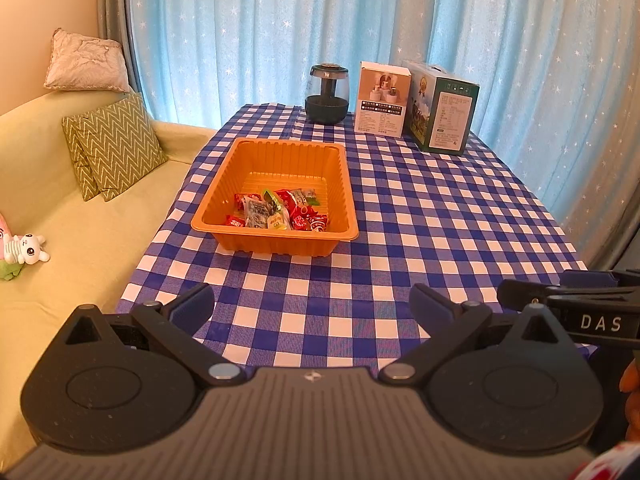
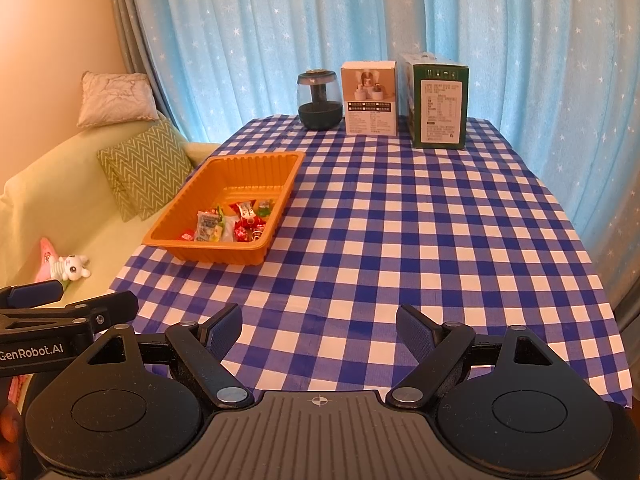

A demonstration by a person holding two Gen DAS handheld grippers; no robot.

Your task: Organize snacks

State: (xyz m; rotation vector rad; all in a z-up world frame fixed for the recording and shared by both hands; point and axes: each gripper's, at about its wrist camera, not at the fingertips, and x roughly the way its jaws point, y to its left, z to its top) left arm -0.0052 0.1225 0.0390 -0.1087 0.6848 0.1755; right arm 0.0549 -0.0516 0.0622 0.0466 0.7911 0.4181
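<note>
My fingers, wide open and empty, above the near edge of the tabletop (image 2: 400, 220).

My left gripper (image 1: 312, 308) and right gripper (image 2: 320, 332) hold nothing. The snacks (image 1: 276, 210) all lie inside the orange tray (image 1: 276, 242). I see none outside it, so I think I should look around slowly before I grab.

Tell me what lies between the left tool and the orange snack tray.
Only bare checked tablecloth separates the left tool from the orange snack tray; the left wrist view shows it.
</note>
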